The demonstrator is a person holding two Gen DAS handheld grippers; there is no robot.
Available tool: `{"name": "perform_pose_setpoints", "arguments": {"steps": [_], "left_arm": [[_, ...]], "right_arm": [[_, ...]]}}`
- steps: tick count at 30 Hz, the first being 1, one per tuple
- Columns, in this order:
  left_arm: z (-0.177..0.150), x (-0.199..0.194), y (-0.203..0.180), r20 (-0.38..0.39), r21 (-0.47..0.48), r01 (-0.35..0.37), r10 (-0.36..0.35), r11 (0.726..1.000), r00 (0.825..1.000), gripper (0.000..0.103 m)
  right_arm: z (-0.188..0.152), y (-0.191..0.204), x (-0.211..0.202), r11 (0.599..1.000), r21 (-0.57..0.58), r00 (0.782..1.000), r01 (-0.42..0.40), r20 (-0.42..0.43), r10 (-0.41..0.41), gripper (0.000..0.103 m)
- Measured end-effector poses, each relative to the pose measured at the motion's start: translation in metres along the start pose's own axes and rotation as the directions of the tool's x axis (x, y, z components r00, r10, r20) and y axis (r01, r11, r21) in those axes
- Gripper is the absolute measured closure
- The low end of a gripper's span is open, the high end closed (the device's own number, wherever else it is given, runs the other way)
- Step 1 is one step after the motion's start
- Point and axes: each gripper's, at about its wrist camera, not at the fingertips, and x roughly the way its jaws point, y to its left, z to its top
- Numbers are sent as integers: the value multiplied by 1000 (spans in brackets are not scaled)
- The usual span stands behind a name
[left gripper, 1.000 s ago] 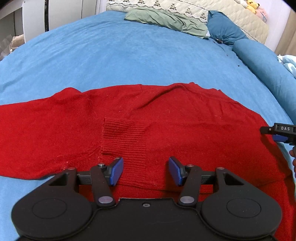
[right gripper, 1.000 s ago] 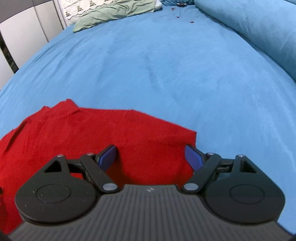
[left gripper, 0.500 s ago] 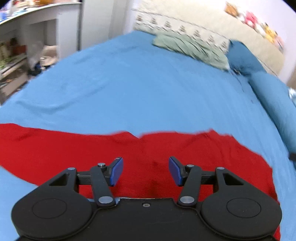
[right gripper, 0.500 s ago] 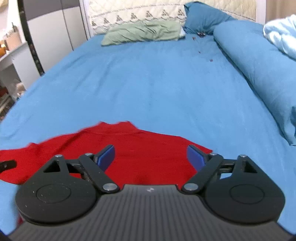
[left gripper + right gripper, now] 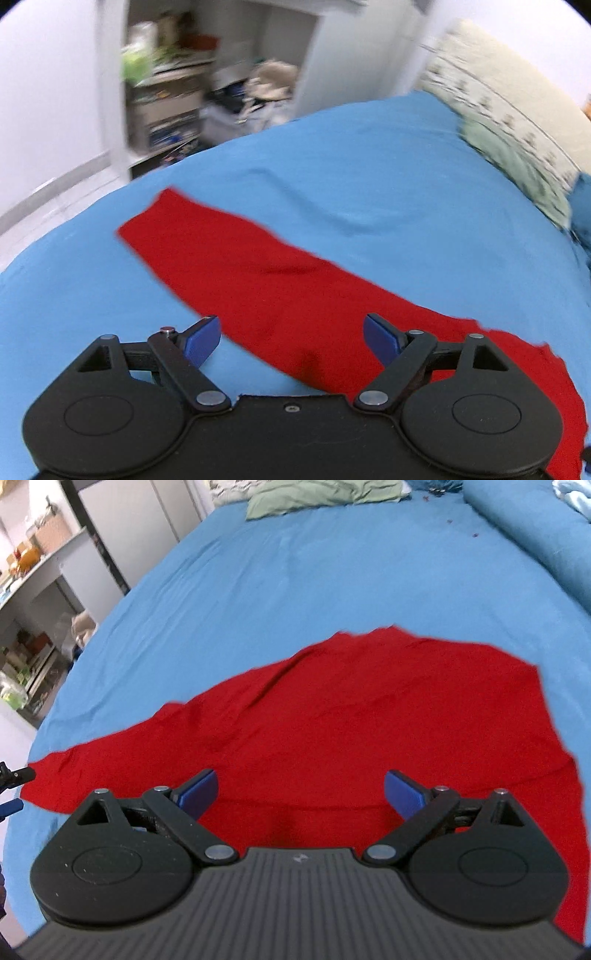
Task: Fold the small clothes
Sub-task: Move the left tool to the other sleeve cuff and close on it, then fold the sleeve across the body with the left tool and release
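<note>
Sleeve (image 5: 236, 254) of the red sweater (image 5: 369, 720) lies flat on the bed (image 5: 369, 166), running from the left gripper (image 5: 291, 338) toward the frame's upper left. Its jaws are wide open and hold nothing, and they are nearest. The right gripper (image 5: 300, 788) is open and empty over the sweater's body.

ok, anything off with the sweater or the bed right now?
Nothing damaged or spilled. The red sweater lies spread on the blue bed sheet, one sleeve stretched out sideways, a few soft wrinkles. Both grippers, left and right, are open and empty.

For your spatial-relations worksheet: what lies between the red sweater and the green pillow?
Only bare blue bedsheet separates the red sweater from the green pillow, shown in the right wrist view.
</note>
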Motion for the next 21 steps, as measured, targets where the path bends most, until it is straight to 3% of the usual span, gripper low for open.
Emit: {"name": "perform_pose_setpoints", "arguments": {"steps": [6,8,12,15,17,21], "left_arm": [[10,38,56,-32,-100,-41,38,994,999,34],[10,46,64,-18,-109,-60,58,992,998,42],[14,55,68,5,-108,-75,75,991,997,47],[22,62,65,21,-88,-103,105,991,994,67],[29,67,64,26,-104,-101,105,989,994,95],[38,72,57,44,-116,-102,108,988,993,99]], "right_arm": [[-18,44,17,999,-53,1000,8,-24,-9,0],[-20,54,21,998,-67,1000,9,-23,-11,0],[-25,62,29,997,-80,999,15,-32,-17,0],[-29,64,34,997,-79,999,18,-29,-21,0],[-32,62,35,997,-69,999,17,-31,-20,0],[-34,53,36,999,-46,1000,13,-18,-14,0]]}}
